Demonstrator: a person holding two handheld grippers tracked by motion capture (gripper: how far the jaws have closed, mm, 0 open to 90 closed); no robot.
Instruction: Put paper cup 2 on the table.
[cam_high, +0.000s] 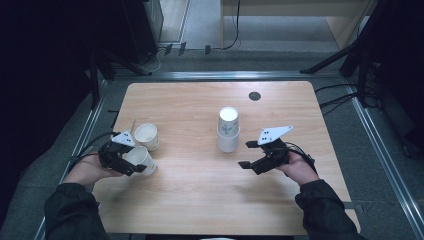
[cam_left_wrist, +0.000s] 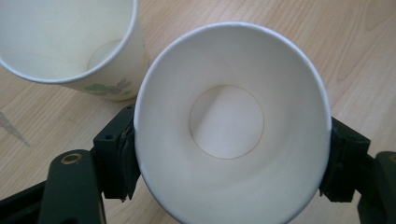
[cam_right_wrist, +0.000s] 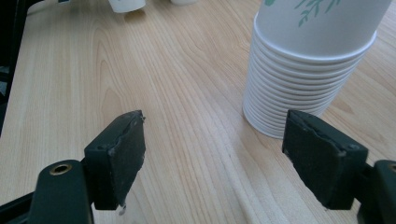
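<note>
Left hand-held gripper (cam_left_wrist: 233, 163) clamped on a cup (cam_left_wrist: 233, 126) just beside a second cup (cam_left_wrist: 65, 42); right hand-held gripper (cam_right_wrist: 212, 154), jaws apart, near the stack (cam_right_wrist: 303, 70) on the surface (cam_right_wrist: 177, 93).

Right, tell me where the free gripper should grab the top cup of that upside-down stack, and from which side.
Grip the top cup on its side wall, well above its rim, where it stands clear of the stack beneath. Come in level from the right gripper side, its jaws already open and empty. The cup stands upright and tapers upward, so opposite walls offer the pads an even hold; a grip lower down would likely catch the nested rims.
</note>
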